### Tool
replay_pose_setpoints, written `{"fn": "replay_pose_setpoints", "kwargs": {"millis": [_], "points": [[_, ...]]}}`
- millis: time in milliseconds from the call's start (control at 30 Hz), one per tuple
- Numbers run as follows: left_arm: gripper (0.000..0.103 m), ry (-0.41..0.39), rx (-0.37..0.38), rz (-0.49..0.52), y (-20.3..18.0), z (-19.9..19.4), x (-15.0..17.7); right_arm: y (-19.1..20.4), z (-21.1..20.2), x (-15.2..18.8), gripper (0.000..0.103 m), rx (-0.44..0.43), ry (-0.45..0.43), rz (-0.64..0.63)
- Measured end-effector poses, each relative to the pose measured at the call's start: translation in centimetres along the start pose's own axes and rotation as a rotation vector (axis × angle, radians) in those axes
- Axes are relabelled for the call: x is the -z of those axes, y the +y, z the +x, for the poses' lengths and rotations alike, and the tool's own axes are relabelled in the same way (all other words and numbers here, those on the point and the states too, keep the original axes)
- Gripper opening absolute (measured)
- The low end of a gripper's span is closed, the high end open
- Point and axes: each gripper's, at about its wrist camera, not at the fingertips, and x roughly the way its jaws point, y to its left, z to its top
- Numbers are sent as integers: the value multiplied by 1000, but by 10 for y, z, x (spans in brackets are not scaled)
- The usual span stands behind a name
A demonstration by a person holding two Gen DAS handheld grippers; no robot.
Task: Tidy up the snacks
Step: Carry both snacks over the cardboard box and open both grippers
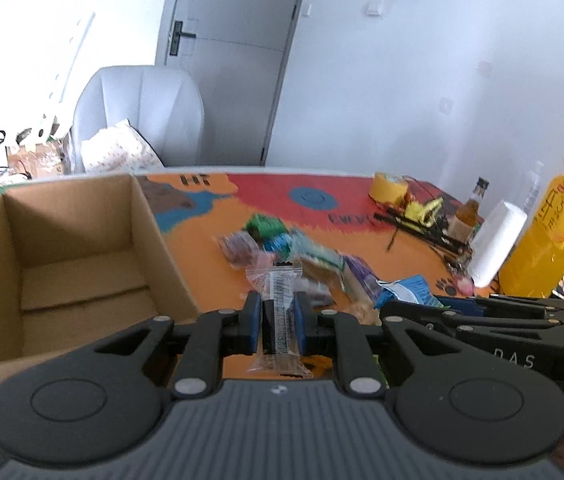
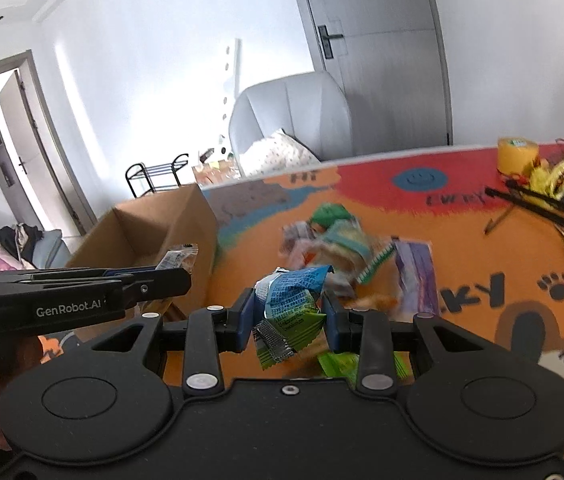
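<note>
An empty cardboard box (image 1: 77,264) waits at the left of the tabletop (image 1: 362,216) for the snacks, so the left gripper (image 1: 277,320) clamps a clear packet (image 1: 277,300) while the right gripper (image 2: 288,320) pinches a blue-green packet (image 2: 292,300), both clear of the pile (image 1: 302,256).

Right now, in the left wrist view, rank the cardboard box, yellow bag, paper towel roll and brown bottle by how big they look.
1. cardboard box
2. yellow bag
3. paper towel roll
4. brown bottle
The box is nearest the camera, which exaggerates it.
</note>
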Motion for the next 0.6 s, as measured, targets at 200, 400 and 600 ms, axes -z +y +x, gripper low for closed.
{"fn": "replay_pose_setpoints", "kwargs": {"millis": [200,400,600], "points": [[16,-45,-35,-9,12,-17,-13,14,1,-14,33,-33,-27,-21],[16,-74,-76,-26,27,-30,-20,31,5,-26,33,-72,-43,-51],[16,-84,-121,-55,47,-37,-25,46,15,-35,33,-108,-34,-69]]}}
